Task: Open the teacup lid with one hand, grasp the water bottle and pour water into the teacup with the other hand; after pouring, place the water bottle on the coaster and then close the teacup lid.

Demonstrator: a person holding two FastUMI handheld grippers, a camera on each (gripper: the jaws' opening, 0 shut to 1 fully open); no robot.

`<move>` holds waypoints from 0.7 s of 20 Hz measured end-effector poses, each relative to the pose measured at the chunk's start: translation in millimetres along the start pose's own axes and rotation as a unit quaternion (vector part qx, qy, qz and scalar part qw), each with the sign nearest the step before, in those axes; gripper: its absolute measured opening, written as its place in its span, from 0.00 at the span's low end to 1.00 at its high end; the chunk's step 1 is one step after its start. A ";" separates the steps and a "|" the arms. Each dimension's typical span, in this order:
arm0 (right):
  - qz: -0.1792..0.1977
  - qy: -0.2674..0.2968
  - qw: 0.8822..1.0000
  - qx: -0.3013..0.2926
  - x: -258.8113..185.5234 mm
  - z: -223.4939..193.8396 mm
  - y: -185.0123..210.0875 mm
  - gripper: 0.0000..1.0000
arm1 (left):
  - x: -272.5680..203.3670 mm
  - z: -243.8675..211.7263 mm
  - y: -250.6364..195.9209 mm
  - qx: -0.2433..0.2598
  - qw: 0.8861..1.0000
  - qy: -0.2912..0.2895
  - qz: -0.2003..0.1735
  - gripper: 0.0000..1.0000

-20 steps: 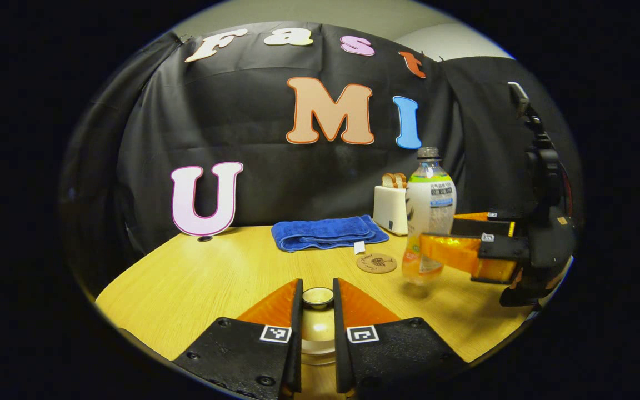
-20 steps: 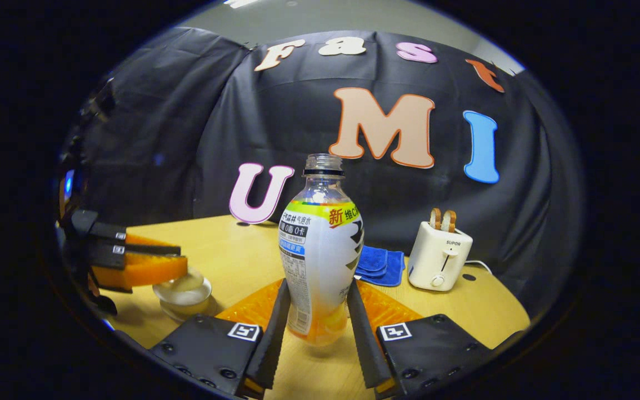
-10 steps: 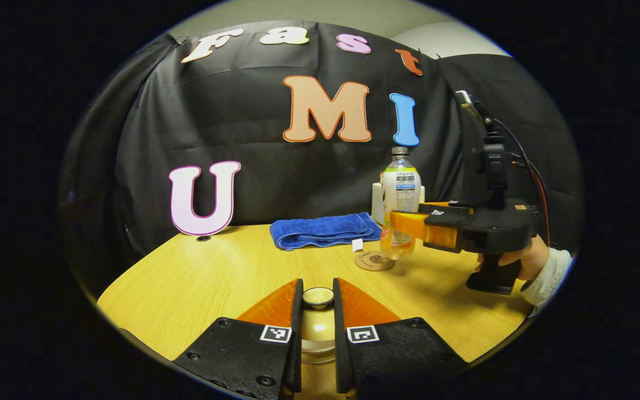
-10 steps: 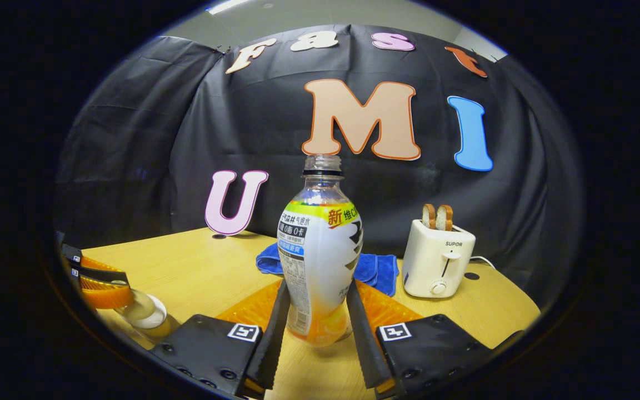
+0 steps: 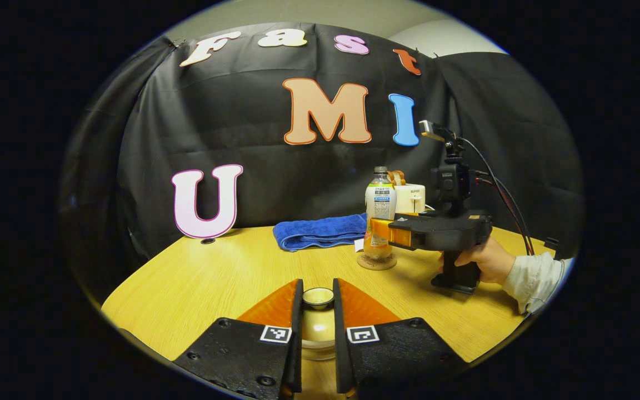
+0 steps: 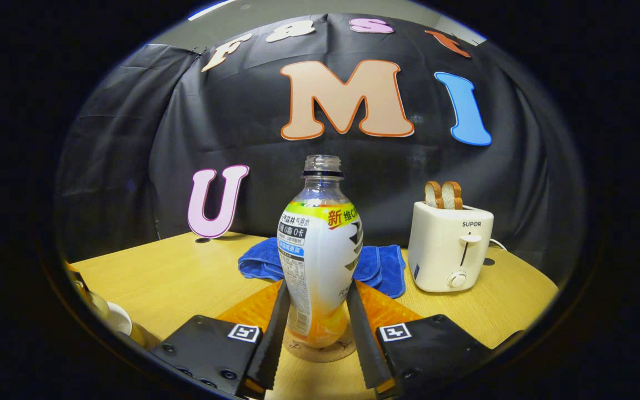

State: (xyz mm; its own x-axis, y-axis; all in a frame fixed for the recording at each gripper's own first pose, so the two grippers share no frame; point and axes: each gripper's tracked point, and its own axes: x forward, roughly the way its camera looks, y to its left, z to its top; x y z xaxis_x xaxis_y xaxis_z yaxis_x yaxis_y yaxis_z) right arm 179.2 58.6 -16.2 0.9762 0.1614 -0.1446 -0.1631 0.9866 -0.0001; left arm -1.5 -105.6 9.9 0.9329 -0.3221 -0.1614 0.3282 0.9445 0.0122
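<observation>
My right gripper (image 6: 315, 328) is clamped on the bottle (image 6: 320, 250), upright on the coaster (image 6: 320, 350). Towel (image 6: 378, 266) just behind, toaster (image 6: 450, 253) far right with bread (image 6: 443, 194). My left gripper (image 5: 318, 322) pinches the lid (image 5: 318, 298); the cup (image 5: 316, 347) below is mostly hidden between my fingers. Coaster largely covered by the bottle.

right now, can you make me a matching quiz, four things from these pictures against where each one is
Things:
1. water bottle
2. teacup lid
3. bread slices
4. blue towel

Places:
A. standing in the toaster
B. between the left gripper fingers
C. folded on the table, by the booth wall
D. on the coaster, in the right gripper

Pairs: 1-D, 2-B, 3-A, 4-C
</observation>
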 end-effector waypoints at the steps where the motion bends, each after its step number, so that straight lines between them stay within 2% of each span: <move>1: -0.003 0.004 1.000 0.004 2.3 -4.8 -3.6 0.63 | 0.3 -0.4 1.0 0.000 1.000 0.000 0.001 0.22; 7: -0.004 0.007 1.000 -0.005 6.7 -11.0 -5.0 0.63 | 4.0 -3.6 1.7 -0.004 1.000 0.003 -0.001 0.21; 12: -0.003 0.010 1.000 -0.003 7.7 -11.6 -5.3 0.69 | 6.0 -7.4 6.9 -0.010 1.000 0.007 0.003 0.22; 14: -0.005 0.013 1.000 0.002 6.5 -11.7 -7.0 0.69 | 6.7 -7.3 9.9 -0.010 1.000 0.008 0.006 0.22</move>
State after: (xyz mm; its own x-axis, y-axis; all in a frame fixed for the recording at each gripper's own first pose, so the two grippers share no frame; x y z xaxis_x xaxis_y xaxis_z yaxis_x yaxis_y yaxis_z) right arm 185.1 52.4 -28.7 0.9738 0.1507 -0.1702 -0.1527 0.9883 0.0014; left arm 6.9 -97.9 1.7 0.9339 -0.3104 -0.1772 0.3146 0.9492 -0.0046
